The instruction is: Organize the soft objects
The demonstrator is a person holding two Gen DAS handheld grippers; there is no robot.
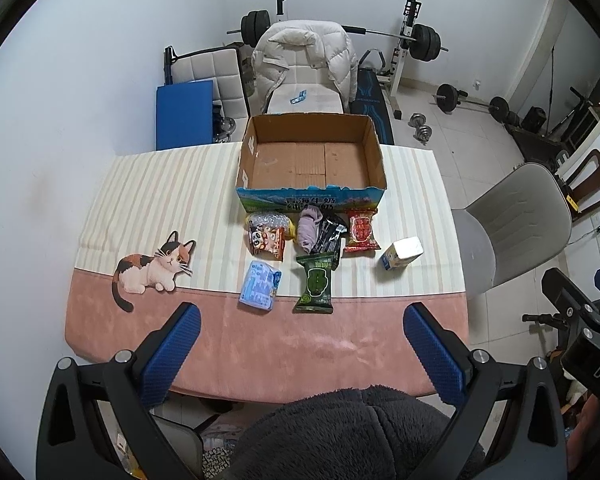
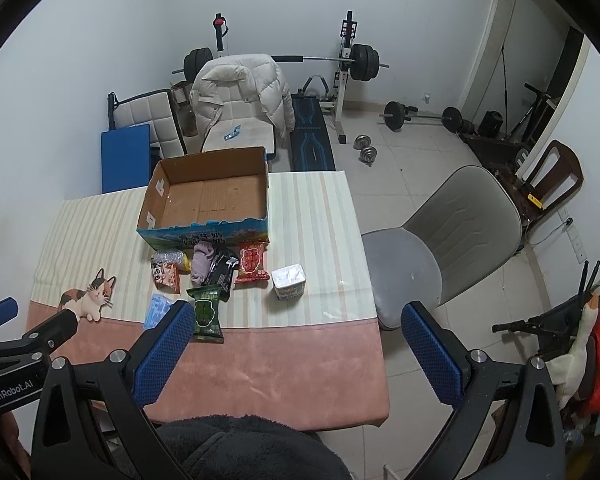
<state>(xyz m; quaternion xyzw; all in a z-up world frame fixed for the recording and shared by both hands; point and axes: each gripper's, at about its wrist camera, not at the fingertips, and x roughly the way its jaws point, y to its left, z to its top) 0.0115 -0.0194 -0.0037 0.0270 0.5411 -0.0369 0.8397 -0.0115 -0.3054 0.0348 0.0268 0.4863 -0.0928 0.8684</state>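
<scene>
An empty cardboard box [image 1: 312, 160] stands at the table's far side; it also shows in the right wrist view [image 2: 208, 200]. In front of it lie soft packets: a green packet [image 1: 315, 286], a red packet [image 1: 361, 230], a black packet [image 1: 329, 234], a light blue pack [image 1: 260, 286], a panda snack bag [image 1: 267, 240], a purple cloth [image 1: 309, 226] and a white tissue pack [image 1: 402, 253]. My left gripper [image 1: 302, 354] is open and empty above the table's near pink edge. My right gripper [image 2: 296, 354] is open and empty, above the table's near right part.
The table wears a striped cloth with a cat picture [image 1: 152, 268]. A grey chair [image 1: 512, 220] stands at the table's right. A chair with a white jacket [image 1: 304, 60] stands behind the box. Weights lie on the floor [image 1: 452, 98].
</scene>
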